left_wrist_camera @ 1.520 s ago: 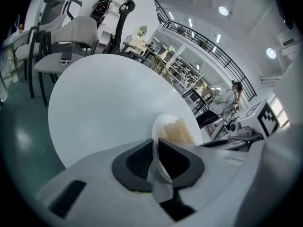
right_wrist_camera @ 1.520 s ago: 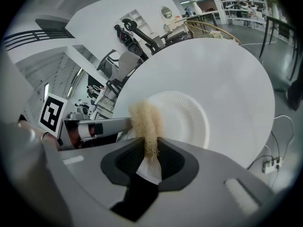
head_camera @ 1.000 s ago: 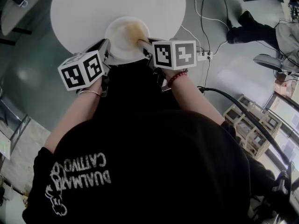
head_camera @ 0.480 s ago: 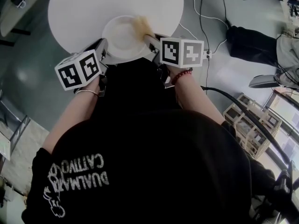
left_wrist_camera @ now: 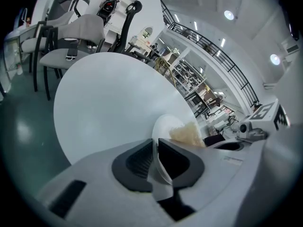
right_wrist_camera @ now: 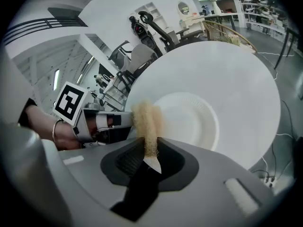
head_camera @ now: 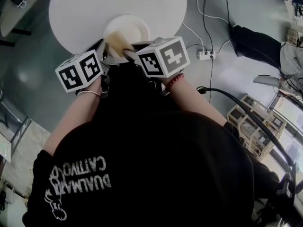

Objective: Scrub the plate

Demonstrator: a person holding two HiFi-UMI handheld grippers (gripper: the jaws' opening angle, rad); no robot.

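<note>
A white plate [head_camera: 129,28] lies near the front edge of the round white table [head_camera: 80,8]. My left gripper [head_camera: 105,51] is shut on the plate's near-left rim; in the left gripper view the rim [left_wrist_camera: 159,145] runs between the dark pads of the left gripper [left_wrist_camera: 155,148]. My right gripper [head_camera: 128,51] is shut on a tan fibrous scrubber [head_camera: 116,39], which rests on the plate's left part. In the right gripper view the scrubber [right_wrist_camera: 147,122] sticks up out of the right gripper [right_wrist_camera: 150,148], with the plate [right_wrist_camera: 191,119] behind it.
A white cable and power strip [head_camera: 206,56] lie on the grey floor right of the table. A person's dark-clad legs [head_camera: 255,37] are at the far right. Chairs [left_wrist_camera: 71,37] stand beyond the table. Wooden racks [head_camera: 251,122] stand at lower right.
My right gripper has swept the scrubber from the plate's right side across to its near-left part and has rolled. The left gripper and the plate have kept still.
</note>
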